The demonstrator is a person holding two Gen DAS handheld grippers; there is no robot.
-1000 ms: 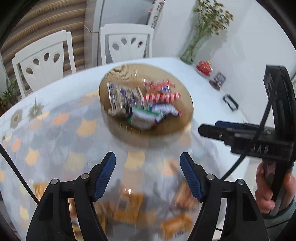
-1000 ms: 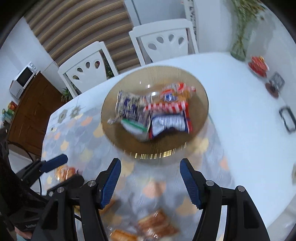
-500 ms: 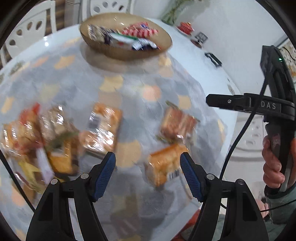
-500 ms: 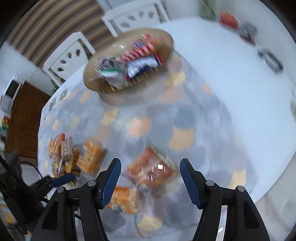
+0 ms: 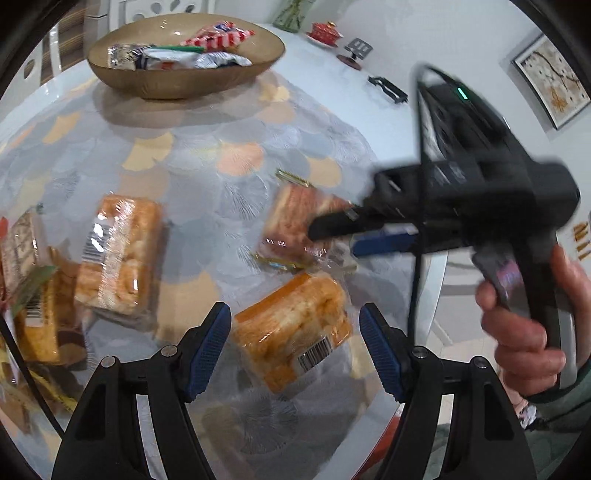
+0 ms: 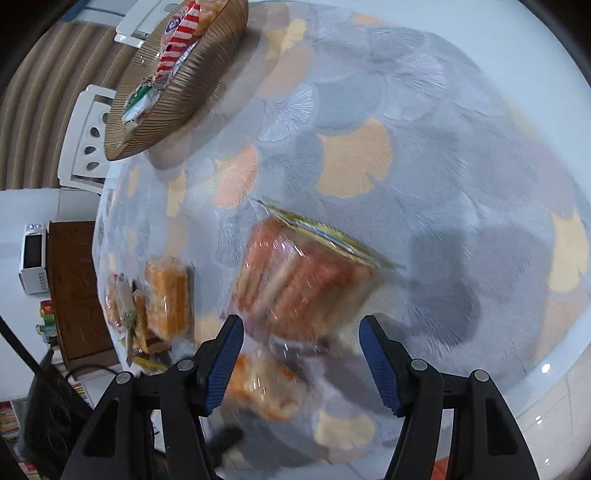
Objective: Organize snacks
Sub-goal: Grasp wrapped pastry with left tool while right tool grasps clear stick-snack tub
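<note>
My left gripper (image 5: 295,347) is open just above an orange wrapped cake with a barcode (image 5: 295,328). My right gripper (image 6: 301,360) is open over a reddish wrapped snack pack (image 6: 303,284); that pack also shows in the left wrist view (image 5: 295,221), with the right gripper's fingers (image 5: 332,225) over it. Another orange cake (image 5: 118,254) lies to the left, and a pile of more packs (image 5: 29,280) lies at the far left. A brown bowl (image 5: 177,79) at the back holds several snack packets; it also shows in the right wrist view (image 6: 192,85).
The patterned tablecloth (image 5: 207,147) covers a round white table (image 5: 325,85). A red dish (image 5: 325,31), a small stand (image 5: 356,50) and a black clip (image 5: 388,88) lie at the back right. White chairs (image 6: 85,140) stand behind; the table edge (image 6: 546,369) is close.
Both grippers dropped from facing the bowl down towards the loose packs near the front edge. The right gripper swung in over the reddish pack; the left now straddles the barcoded cake.
</note>
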